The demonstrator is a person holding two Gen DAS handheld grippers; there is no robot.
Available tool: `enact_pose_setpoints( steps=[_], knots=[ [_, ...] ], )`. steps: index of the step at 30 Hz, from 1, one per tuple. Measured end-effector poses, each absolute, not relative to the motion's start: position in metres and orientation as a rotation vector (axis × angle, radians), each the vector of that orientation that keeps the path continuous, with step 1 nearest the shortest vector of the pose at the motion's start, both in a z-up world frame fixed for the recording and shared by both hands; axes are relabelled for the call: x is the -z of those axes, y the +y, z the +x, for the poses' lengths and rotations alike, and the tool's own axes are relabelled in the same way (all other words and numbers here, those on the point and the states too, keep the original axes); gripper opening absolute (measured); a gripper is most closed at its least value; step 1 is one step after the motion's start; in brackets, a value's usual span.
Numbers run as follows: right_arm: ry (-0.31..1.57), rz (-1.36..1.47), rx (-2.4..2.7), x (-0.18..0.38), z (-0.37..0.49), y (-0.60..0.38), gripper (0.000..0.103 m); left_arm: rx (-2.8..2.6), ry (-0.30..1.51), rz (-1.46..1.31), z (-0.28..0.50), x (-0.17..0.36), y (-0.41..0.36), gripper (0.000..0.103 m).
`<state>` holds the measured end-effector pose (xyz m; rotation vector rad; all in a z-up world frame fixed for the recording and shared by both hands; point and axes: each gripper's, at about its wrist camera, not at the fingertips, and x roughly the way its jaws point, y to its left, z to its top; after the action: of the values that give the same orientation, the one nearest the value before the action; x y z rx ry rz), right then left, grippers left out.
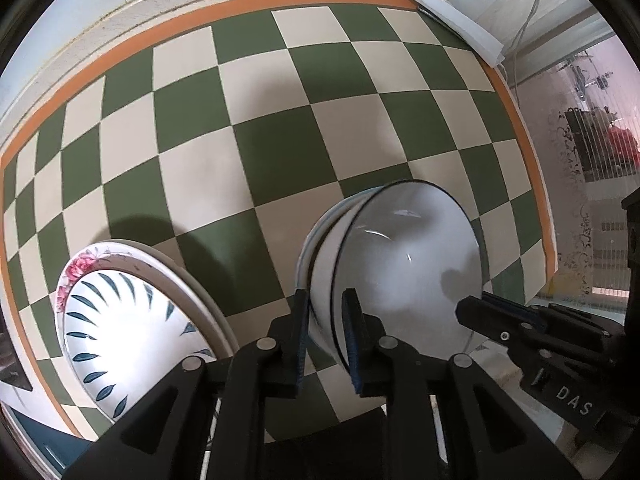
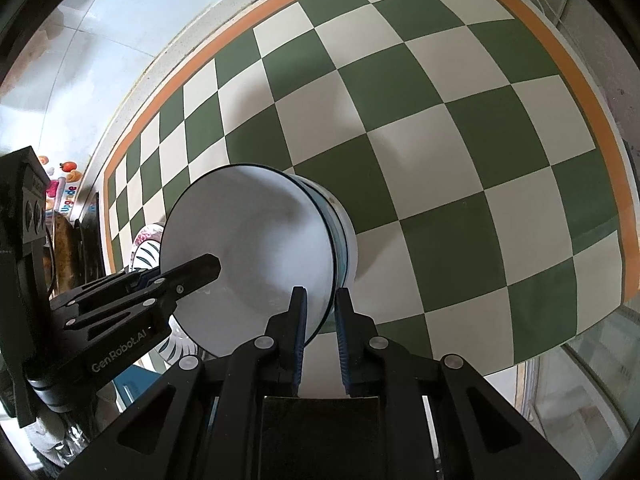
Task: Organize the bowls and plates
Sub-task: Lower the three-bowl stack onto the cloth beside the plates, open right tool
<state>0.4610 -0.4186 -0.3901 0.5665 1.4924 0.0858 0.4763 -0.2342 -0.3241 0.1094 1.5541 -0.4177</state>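
Observation:
A white bowl (image 1: 404, 256) with a thin dark rim tops a stack of nested bowls on the checked tablecloth (image 1: 260, 132). My left gripper (image 1: 326, 296) straddles its near-left rim, one finger outside the wall and one inside, pads against it. My right gripper (image 2: 320, 294) clamps the rim of the same bowl (image 2: 248, 240) on the opposite side. Each gripper shows in the other's view: the right gripper (image 1: 476, 304) and the left gripper (image 2: 212, 266). A leaf-patterned plate (image 1: 120, 320) lies on a floral-rimmed plate at lower left.
The green and cream cloth has an orange border (image 1: 248, 4) near the table's far edge. Folded white paper (image 1: 452, 20) lies at the far right corner. Glass panels (image 1: 592, 152) stand beyond the right edge. Colourful clutter (image 2: 68, 184) sits past the left edge.

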Motion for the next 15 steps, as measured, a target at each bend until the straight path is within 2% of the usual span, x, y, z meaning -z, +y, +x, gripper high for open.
enact_pose_setpoints(
  steps=[11, 13, 15],
  knots=[
    [1.425, 0.493, -0.054, 0.357, 0.439, -0.413, 0.017, 0.426, 1.442, 0.153, 0.453, 0.286, -0.225, 0.016],
    [1.399, 0.479, -0.048, 0.345, 0.432, -0.411, 0.022, 0.435, 1.402, 0.156, 0.443, 0.27, -0.22, 0.016],
    [1.367, 0.464, -0.044, 0.33, 0.421, -0.408, 0.033, 0.442, 1.368, 0.159, 0.436, 0.256, -0.215, 0.016]
  ],
)
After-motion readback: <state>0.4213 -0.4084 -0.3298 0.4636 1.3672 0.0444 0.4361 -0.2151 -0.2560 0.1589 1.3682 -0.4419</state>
